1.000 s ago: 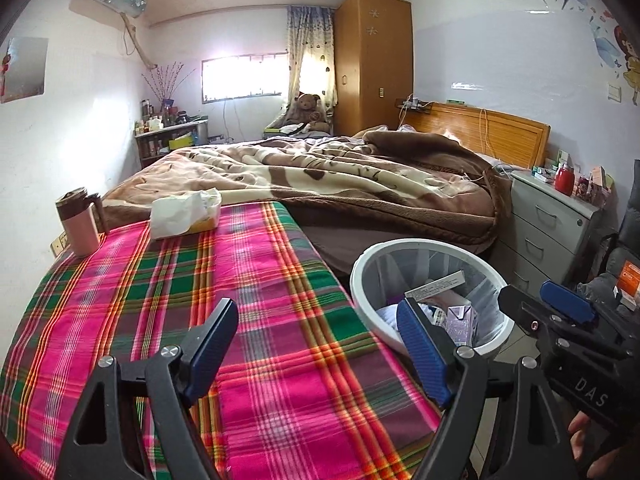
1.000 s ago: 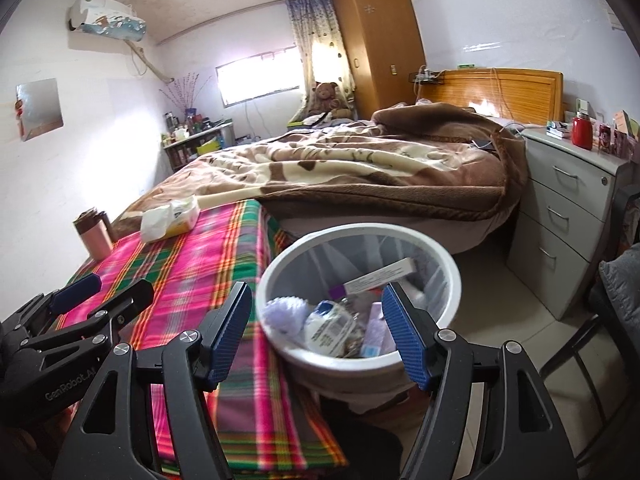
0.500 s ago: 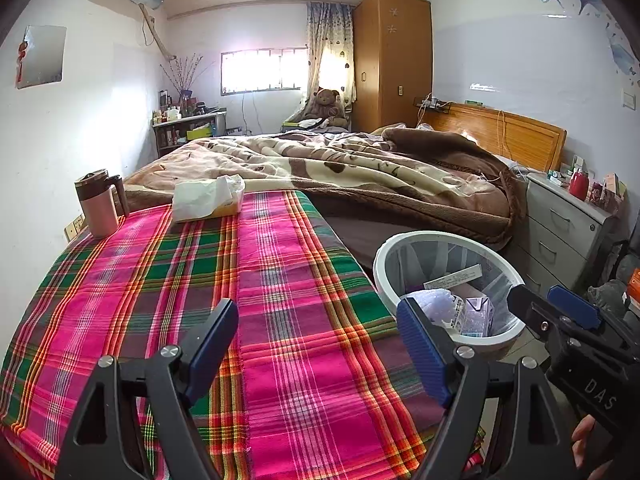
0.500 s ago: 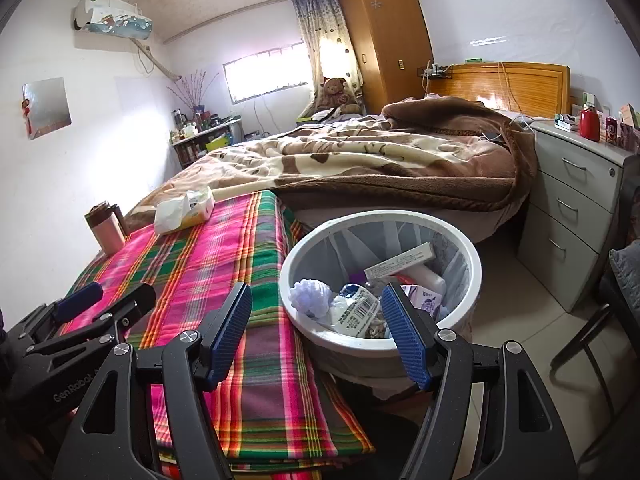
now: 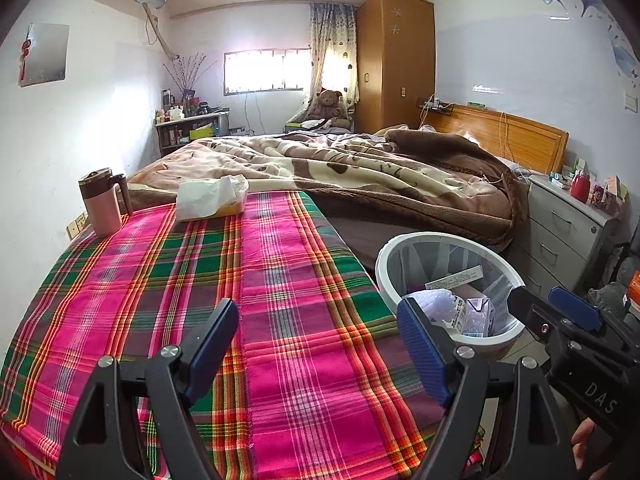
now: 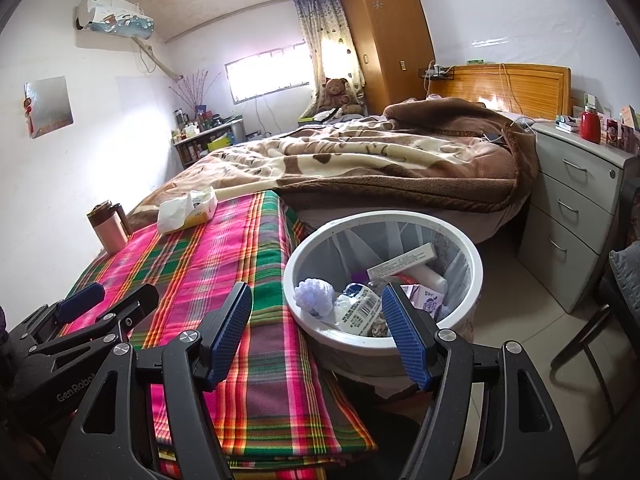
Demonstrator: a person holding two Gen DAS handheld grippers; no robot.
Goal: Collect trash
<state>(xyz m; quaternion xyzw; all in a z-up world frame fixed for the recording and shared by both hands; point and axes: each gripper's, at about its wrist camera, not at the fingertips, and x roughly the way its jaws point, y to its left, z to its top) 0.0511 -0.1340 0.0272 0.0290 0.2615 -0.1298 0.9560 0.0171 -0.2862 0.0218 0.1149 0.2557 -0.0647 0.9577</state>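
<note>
A round white trash bin (image 6: pixel 384 216) with a clear liner stands beside the table's right edge. In it lie a pale lilac ball (image 6: pixel 314 296), a barcoded bottle (image 6: pixel 358 308), a long white box (image 6: pixel 402 260) and a small carton (image 6: pixel 426 296). My right gripper (image 6: pixel 316 320) hangs open and empty just in front of the bin's near rim. Over the plaid tablecloth (image 5: pixel 200 280) my left gripper (image 5: pixel 318 344) is open, nothing between its blue pads. The bin (image 5: pixel 400 246) lies to its right, with the right gripper (image 5: pixel 556 312) beyond it.
A tissue pack (image 5: pixel 212 198) and a pink lidded mug (image 5: pixel 102 200) stand at the table's far end. A bed with a brown blanket (image 5: pixel 360 172) lies behind. A grey drawer unit (image 6: pixel 576 208) stands right of the bin, with tiled floor (image 6: pixel 508 300) between them.
Both views have drifted slightly, so the bin now sits a little further right in each. Neither gripper has changed its opening, and nothing was picked up or dropped.
</note>
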